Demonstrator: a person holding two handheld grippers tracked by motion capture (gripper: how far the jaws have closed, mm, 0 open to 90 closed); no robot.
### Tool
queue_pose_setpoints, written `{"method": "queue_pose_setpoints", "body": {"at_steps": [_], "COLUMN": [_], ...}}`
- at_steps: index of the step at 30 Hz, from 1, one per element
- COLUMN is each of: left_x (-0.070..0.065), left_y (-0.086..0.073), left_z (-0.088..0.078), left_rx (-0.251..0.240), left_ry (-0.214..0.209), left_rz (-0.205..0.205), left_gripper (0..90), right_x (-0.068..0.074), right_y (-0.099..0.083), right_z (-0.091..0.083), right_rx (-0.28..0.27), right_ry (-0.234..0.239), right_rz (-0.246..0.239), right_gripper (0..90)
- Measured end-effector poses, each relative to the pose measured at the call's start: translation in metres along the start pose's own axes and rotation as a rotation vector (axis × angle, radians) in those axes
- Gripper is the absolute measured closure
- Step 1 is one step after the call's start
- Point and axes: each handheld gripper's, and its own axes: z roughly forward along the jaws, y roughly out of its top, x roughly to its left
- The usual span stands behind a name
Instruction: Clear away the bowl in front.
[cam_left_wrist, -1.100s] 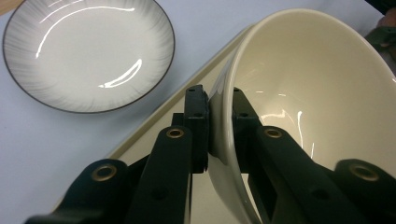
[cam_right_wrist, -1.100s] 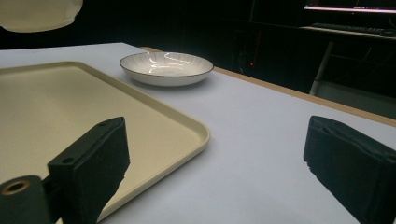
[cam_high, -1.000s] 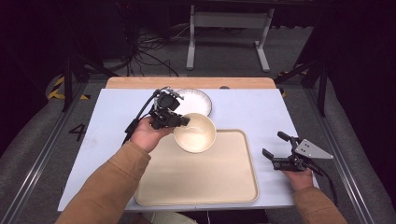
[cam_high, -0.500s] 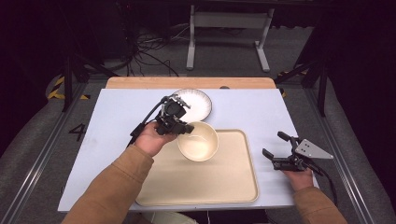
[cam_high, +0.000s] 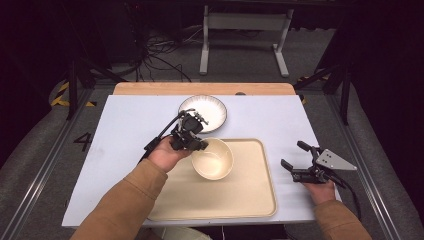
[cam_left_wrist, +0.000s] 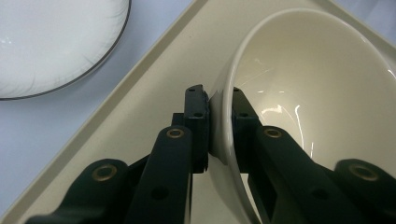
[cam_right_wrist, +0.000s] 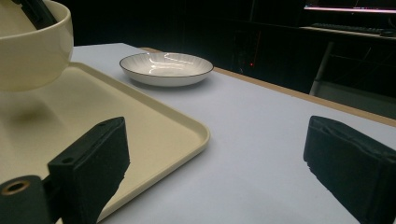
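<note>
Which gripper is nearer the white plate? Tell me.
Left. The left gripper grips the bowl just in front of the plate; the right gripper sits open beyond the tray's right edge.

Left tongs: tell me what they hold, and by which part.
The left tongs hold the bowl by its rim, one jaw inside the wall and one outside, above the tray.

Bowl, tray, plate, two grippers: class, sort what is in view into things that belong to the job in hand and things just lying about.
In the job:
- bowl, rim pinched
- left gripper, shut on it
- tray, under the bowl

Lying about:
- plate, on the table beyond the tray
- right gripper, open, right of the tray
</note>
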Motion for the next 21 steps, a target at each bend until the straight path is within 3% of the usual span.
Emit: {"method": "queue_pose_setpoints", "body": {"at_steps": [21], "left_x": [-0.003], "left_y": [-0.005], "left_z": [0.023], "left_rx": [0.074], "left_ry": [-0.029], "left_rz": [-0.002], "left_gripper": [82.2], "right_x": [0.0], "right_y": [0.0], "right_z": [0.0], "right_rx": [0.0], "right_ry": [0.001], "right_rz": [-0.001], "right_gripper": [7.1]}}
